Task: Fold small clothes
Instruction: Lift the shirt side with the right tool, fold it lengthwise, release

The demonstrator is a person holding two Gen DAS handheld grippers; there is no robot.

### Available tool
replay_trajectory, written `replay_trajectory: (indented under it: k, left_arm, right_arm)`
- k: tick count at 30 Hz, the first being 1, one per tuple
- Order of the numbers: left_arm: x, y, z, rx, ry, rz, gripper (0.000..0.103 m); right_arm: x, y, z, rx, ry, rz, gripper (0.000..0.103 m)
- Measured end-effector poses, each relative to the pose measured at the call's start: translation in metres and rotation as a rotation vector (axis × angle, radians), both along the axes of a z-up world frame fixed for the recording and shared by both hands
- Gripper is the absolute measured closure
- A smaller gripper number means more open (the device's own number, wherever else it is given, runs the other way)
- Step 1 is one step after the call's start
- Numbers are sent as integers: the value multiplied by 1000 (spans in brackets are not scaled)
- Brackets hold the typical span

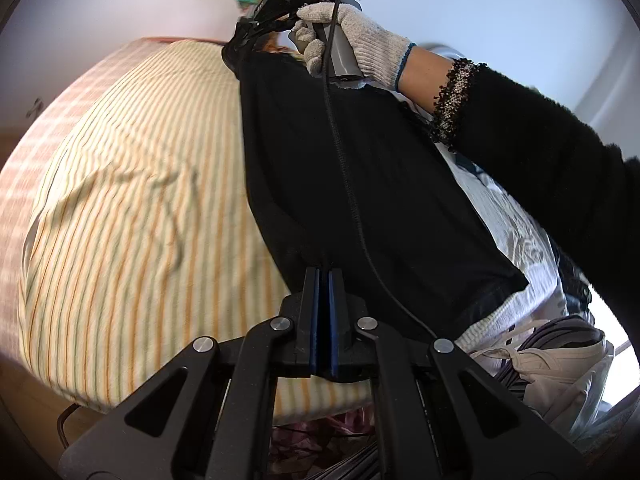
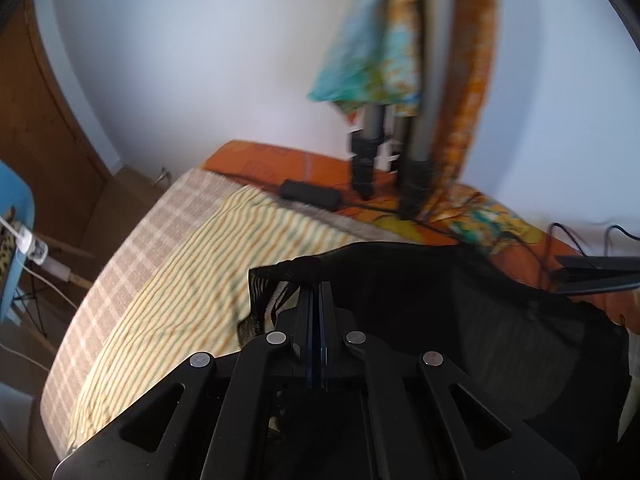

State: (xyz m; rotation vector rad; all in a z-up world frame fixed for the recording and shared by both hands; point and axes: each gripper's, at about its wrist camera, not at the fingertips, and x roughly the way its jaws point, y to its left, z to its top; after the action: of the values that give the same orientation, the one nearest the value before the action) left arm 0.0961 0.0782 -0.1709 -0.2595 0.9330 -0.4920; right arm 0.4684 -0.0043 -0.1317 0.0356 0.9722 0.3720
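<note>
I am holding the black garment (image 1: pixel 372 184) off the bed between both claws. My left gripper (image 1: pixel 324 270) is clenched on one edge of the cloth; its blue-lined pads are pressing together with the fabric bunched at their tips. In the left wrist view the garment is stretching from there up to the far end, where my right gripper (image 1: pixel 236 50) is pinching its other corner. A hand in a white knit glove (image 1: pixel 344 36) is gripping that tool's handle, with a black fuzzy sleeve (image 1: pixel 540 160) and a beaded cuff behind it.

In the right wrist view my right gripper (image 2: pixel 316 284) is likewise clenched on the garment's hem, a rolled band of black fabric sitting across its closed tips. The cloth is hanging to the right of the claw.

Below, the striped sheet (image 1: pixel 132 208) is covering the bed, lying bare to the left of the garment. At the far end an orange patterned cloth (image 2: pixel 288 160) is carrying a black adapter (image 2: pixel 310 194) and tripod legs (image 2: pixel 384 156).
</note>
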Motion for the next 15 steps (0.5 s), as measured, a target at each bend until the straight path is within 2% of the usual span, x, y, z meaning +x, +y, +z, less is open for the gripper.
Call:
replay_trajectory:
  k: [7, 15]
  left_arm:
    - [-4, -45, 14, 10, -15, -117, 101]
    - [7, -100, 13, 38, 6, -258, 101]
  right_arm:
    - [-8, -81, 13, 66, -24, -93, 102]
    - [-15, -175, -12, 51, 18, -240, 102]
